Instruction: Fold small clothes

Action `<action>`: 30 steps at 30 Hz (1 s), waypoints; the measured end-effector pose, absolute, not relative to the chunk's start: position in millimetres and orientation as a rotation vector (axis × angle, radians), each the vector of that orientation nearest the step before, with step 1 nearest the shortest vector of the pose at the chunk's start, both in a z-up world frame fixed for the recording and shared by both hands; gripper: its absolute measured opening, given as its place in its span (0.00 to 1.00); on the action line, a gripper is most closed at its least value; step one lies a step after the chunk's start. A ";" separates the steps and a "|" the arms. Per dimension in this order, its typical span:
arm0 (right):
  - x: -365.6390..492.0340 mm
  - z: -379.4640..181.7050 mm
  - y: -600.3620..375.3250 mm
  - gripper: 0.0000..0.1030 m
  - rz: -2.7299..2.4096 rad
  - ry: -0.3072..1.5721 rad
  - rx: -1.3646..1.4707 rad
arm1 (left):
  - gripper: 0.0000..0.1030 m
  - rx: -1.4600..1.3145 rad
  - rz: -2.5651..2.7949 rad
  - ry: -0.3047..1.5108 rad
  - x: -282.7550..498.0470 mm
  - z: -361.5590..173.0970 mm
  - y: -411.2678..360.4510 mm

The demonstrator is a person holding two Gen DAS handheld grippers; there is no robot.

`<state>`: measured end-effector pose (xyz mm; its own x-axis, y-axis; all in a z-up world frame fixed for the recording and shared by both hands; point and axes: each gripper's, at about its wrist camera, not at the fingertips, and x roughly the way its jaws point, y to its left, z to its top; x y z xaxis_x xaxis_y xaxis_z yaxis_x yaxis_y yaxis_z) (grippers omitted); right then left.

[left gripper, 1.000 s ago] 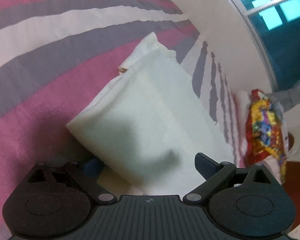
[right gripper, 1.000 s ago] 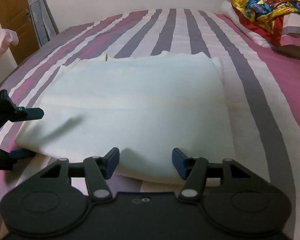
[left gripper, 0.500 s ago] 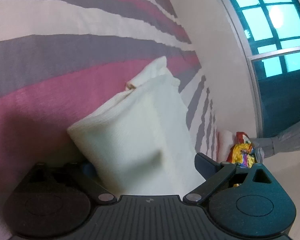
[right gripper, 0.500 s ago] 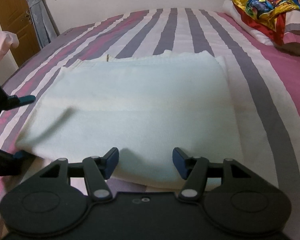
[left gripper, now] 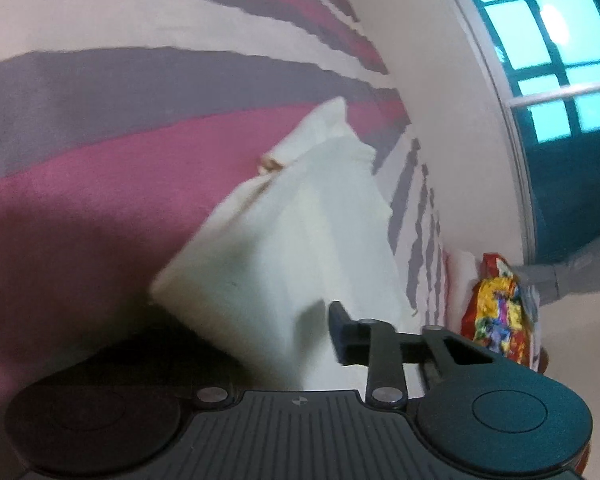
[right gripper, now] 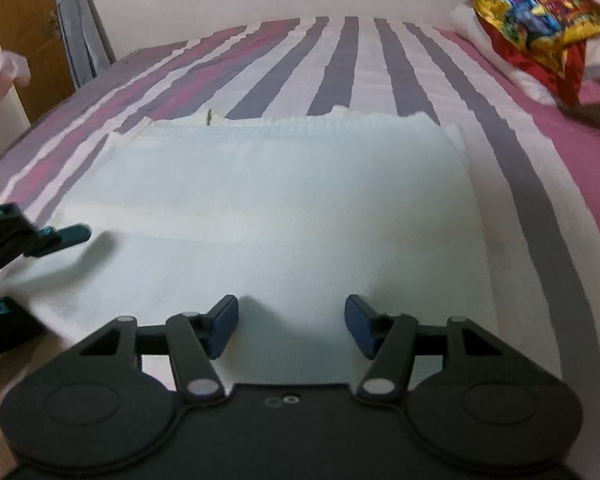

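Note:
A folded white knit garment (right gripper: 268, 208) lies flat on the striped bedspread (right gripper: 340, 60). My right gripper (right gripper: 291, 326) is open at the garment's near edge, fingers apart just above the cloth. My left gripper (right gripper: 32, 268) is at the garment's near-left corner, one finger above the cloth and one below its edge, still apart. In the left wrist view the garment (left gripper: 300, 240) runs away from the gripper (left gripper: 260, 328); the right finger (left gripper: 340, 332) is over the cloth, the left finger is hidden under the corner.
A colourful foil bag (right gripper: 540, 24) lies on white pillows at the far right of the bed; it also shows in the left wrist view (left gripper: 496, 312). A wooden door (right gripper: 24, 40) and a curtain stand at far left. A window (left gripper: 560, 40) is in the wall.
The left gripper has narrowed around the garment's corner and tilted. The right gripper has backed slightly; the garment has not moved.

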<state>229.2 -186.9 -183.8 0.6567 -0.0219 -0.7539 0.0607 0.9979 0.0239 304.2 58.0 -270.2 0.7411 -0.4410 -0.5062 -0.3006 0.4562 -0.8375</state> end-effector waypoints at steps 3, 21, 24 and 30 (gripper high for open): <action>245.7 -181.4 -194.9 0.54 -0.084 0.845 0.062 | 0.13 -1.151 -0.092 0.783 305.5 -277.3 63.6; 245.1 -184.5 -209.6 0.52 -0.086 0.848 0.051 | 0.08 -1.086 -0.067 0.743 314.0 -272.6 55.4; 246.4 -194.9 -213.0 0.53 -0.096 0.879 0.009 | 0.08 -1.089 -0.067 0.751 317.3 -274.0 55.3; 253.4 -179.1 -216.4 0.53 -0.093 0.830 0.056 | 0.08 -1.114 -0.067 0.729 317.7 -278.3 56.1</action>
<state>253.4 -216.4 -179.1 0.6709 -0.0605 -0.7391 0.1041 0.9945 0.0131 317.7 56.1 -278.3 0.7694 -0.3982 -0.4994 -0.3007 0.4639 -0.8333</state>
